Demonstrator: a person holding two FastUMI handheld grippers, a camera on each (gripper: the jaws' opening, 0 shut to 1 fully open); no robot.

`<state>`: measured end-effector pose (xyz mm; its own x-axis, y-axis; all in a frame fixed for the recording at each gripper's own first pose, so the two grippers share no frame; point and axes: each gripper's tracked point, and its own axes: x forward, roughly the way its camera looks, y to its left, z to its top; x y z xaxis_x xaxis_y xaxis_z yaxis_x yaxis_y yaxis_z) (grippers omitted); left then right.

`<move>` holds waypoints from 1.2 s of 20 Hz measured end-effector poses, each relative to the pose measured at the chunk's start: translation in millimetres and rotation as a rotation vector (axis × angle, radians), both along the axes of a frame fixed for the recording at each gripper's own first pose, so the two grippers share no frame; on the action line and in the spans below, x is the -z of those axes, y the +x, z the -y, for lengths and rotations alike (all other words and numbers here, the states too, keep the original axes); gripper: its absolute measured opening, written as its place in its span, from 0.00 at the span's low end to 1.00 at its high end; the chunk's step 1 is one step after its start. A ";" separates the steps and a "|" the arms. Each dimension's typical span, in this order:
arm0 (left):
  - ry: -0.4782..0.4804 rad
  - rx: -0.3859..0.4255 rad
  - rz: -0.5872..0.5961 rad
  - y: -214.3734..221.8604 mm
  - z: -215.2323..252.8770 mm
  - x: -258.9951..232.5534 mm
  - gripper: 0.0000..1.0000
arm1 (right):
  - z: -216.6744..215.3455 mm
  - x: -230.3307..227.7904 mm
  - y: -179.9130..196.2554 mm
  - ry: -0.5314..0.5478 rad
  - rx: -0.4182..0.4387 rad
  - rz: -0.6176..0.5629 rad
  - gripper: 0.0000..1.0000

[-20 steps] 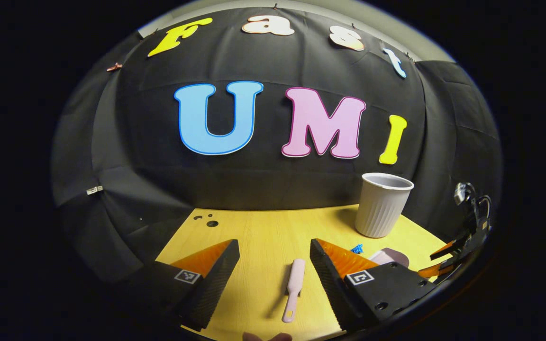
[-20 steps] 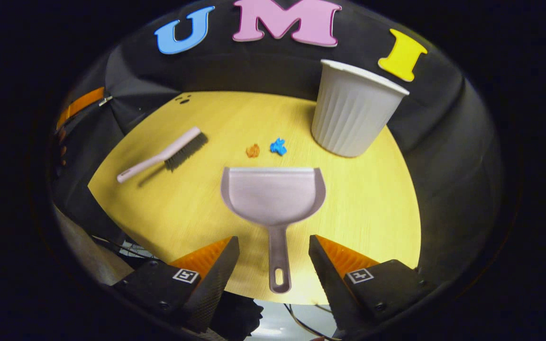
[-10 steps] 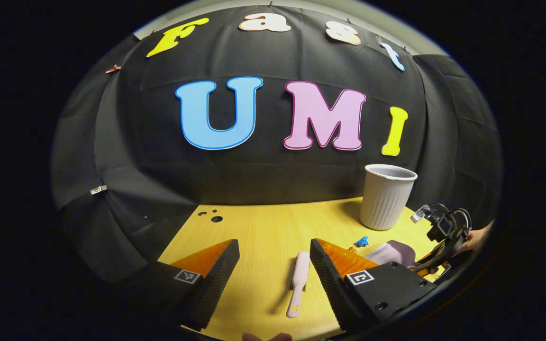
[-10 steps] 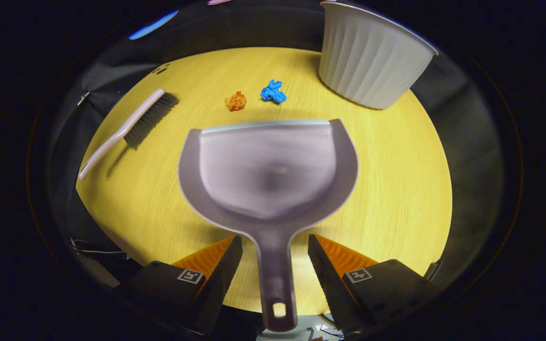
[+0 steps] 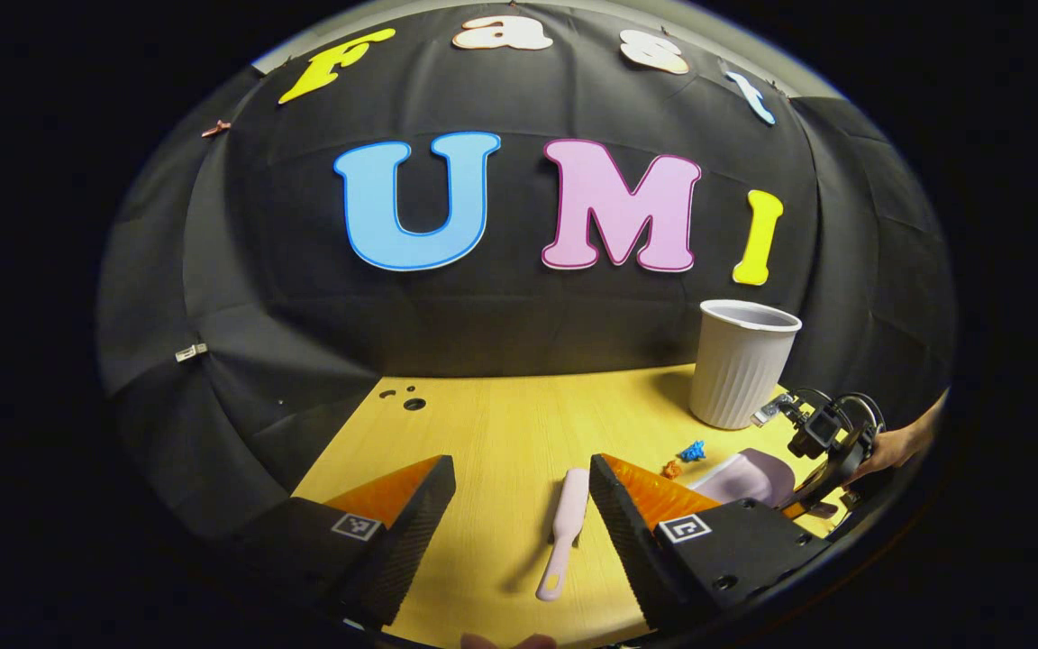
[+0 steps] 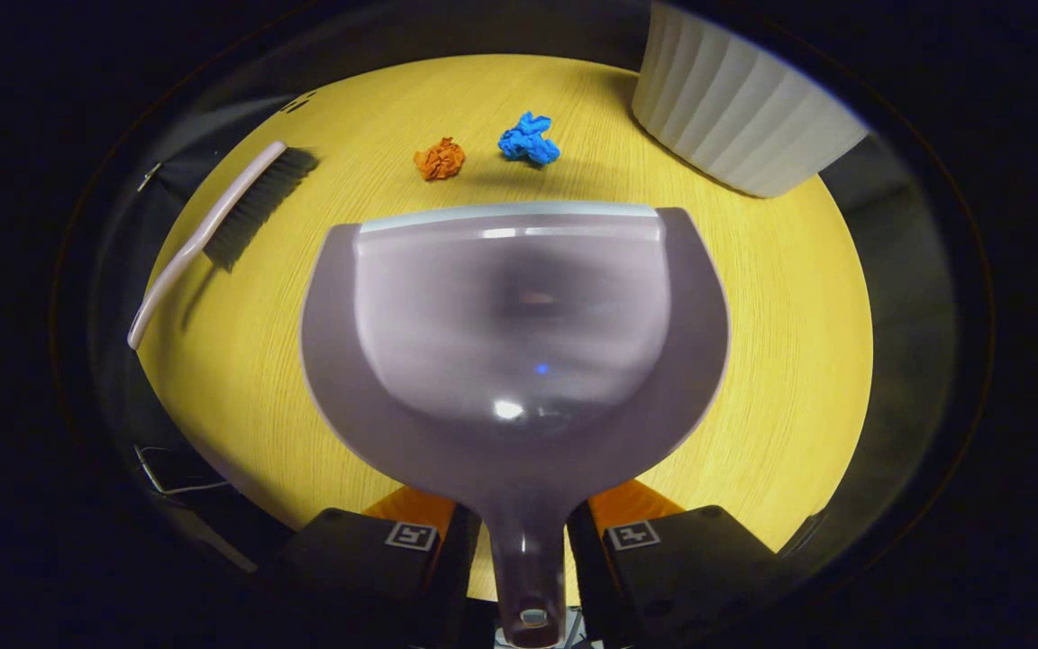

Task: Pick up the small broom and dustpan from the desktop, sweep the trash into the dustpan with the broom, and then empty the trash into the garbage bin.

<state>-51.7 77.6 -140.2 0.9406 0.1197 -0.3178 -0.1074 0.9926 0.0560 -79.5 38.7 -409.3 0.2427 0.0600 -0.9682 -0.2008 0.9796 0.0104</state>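
Right hand-held gripper (image 6: 523,541), bottom centre, closed on the dustpan (image 6: 514,342) handle; left hand-held gripper (image 5: 522,505) open, astride the broom (image 5: 562,532) on the table (image 5: 501,424).

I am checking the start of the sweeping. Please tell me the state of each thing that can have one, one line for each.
Dustpan: flat on the desktop, empty, handle between the right gripper's fingers.
Right gripper: shut on the dustpan handle.
Left gripper: open, above the broom handle.
Broom: lying on the desktop, not gripped.
Orange scrap: loose, not swept.
Blue scrap: loose, not swept.
Garbage bin: upright, open top.
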 end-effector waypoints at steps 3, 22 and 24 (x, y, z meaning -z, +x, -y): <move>0.004 0.033 -0.092 3.3 9.1 22.4 0.96 | 1.9 -2.2 2.6 0.007 0.021 0.024 0.47; 0.028 0.175 -0.910 57.5 34.4 248.9 0.82 | 44.1 -43.5 -19.9 0.015 -0.114 0.115 0.36; 0.020 0.165 -0.934 61.2 37.0 261.2 0.79 | 46.4 -44.4 -19.0 0.021 -0.113 0.114 0.36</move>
